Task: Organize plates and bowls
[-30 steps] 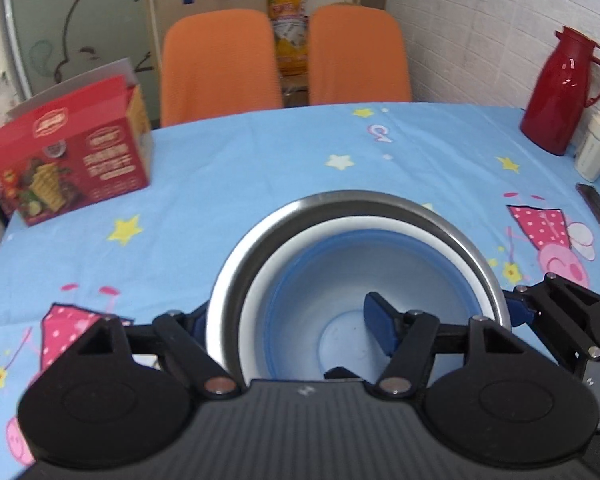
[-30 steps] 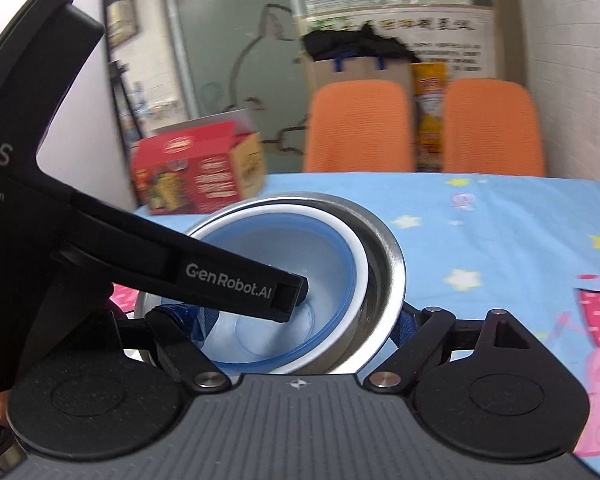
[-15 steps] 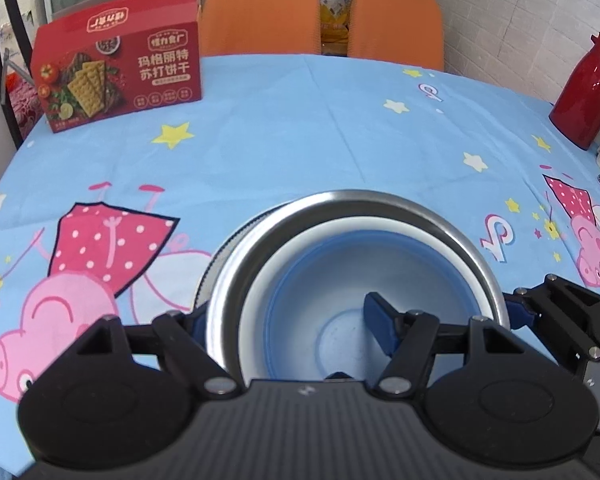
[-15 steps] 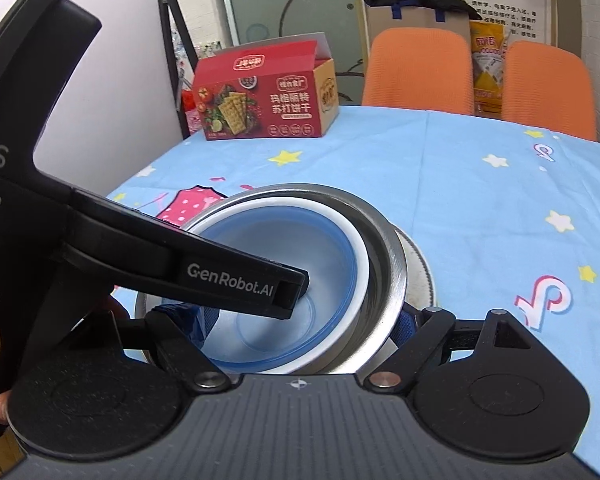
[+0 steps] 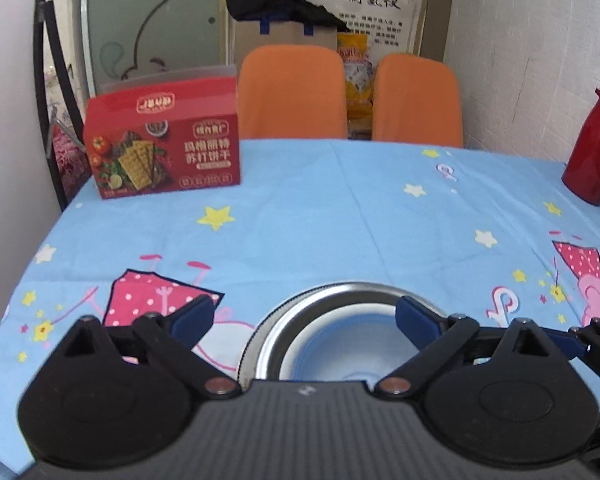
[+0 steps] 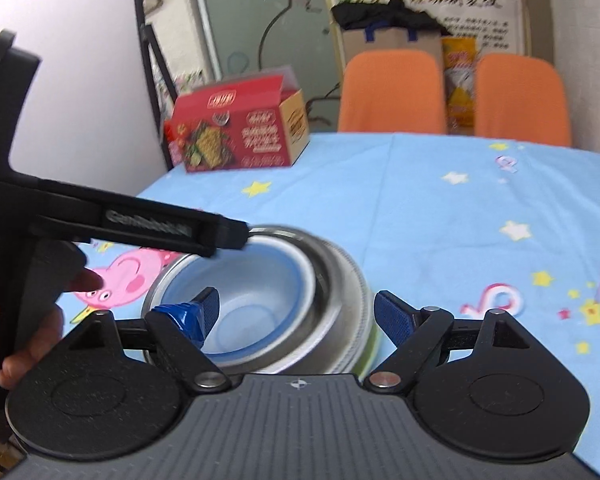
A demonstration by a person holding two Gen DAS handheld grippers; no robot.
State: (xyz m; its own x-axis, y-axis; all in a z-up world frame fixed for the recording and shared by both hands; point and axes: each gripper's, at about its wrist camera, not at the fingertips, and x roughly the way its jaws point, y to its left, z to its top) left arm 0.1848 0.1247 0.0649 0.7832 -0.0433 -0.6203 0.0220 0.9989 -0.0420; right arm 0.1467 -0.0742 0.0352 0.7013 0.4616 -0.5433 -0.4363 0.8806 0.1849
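A nested stack sits low over the blue cartoon tablecloth: a steel bowl [image 5: 340, 291] [image 6: 332, 264] with a white-rimmed blue bowl [image 5: 352, 344] [image 6: 256, 292] inside it and a ridged plate edge under it. My left gripper [image 5: 304, 318] is open and its jaws are still opening, one on each side of the stack, touching nothing. In the right wrist view its black finger [image 6: 160, 228] hangs over the far left rim. My right gripper [image 6: 298, 314] is closing on the stack's near wall, left pad inside the blue bowl, right pad against the outer wall.
A red cracker box [image 5: 164, 152] [image 6: 236, 136] stands at the table's far left. Two orange chairs [image 5: 292, 92] [image 5: 416, 100] are behind the table. A red thermos [image 5: 592, 148] stands at the right edge. A person's hand [image 6: 20, 320] holds the left gripper.
The left gripper's jaws have swung wide off the stack's wall and pulled back, so the stack sits lower in its view. The right gripper keeps one finger inside the bowl.
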